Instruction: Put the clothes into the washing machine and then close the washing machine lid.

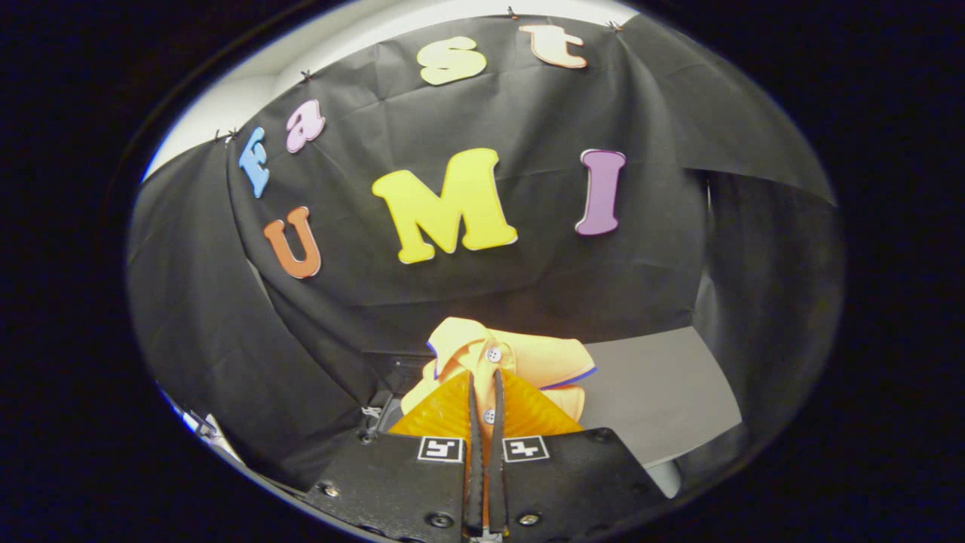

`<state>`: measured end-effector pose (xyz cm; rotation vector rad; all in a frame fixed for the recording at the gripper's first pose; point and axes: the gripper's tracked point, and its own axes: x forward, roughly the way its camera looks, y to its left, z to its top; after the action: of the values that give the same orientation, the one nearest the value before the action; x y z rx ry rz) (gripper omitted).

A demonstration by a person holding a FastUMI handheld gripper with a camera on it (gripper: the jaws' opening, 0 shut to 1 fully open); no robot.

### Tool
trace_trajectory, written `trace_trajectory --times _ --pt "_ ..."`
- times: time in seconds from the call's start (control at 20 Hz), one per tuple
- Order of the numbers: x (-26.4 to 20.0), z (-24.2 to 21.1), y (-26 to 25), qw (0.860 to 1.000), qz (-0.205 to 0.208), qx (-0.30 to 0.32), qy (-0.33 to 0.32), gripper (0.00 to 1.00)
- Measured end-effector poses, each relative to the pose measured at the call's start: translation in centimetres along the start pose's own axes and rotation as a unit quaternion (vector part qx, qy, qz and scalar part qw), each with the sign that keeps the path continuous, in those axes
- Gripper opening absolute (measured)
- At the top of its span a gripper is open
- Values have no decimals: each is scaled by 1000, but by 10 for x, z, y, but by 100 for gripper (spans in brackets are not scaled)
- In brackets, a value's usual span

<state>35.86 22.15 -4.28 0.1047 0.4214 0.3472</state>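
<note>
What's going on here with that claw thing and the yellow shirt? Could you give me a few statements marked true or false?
1. The gripper has its two fingers closed on the yellow shirt. True: a strip of the cloth sits pinched between them.
2. The shirt is blue with yellow trim. False: it is yellow with a thin blue edge.
3. The shirt has white buttons. True: one shows just beyond the fingertips and another between the fingers.
4. The shirt lies flat and neatly folded. False: it is bunched up in the fingers' grip.
5. A grey flat surface lies beside the shirt. True.
</note>
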Motion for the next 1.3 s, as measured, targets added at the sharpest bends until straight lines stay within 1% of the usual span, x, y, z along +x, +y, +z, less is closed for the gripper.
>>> trace_trajectory --times 0.1,0.25,0.45,0.65,0.85,1.3 --pt "2 -7 25 1000 12 0 1 6" --pt "19 -21 56 999 32 0 11 6" --pt "53 -45 85 998 51 3 37 6" --pt "97 -73 102 995 63 5 72 6" --pt "138 -106 108 991 64 7 114 6" --pt "218 -174 111 981 42 14 189 6"
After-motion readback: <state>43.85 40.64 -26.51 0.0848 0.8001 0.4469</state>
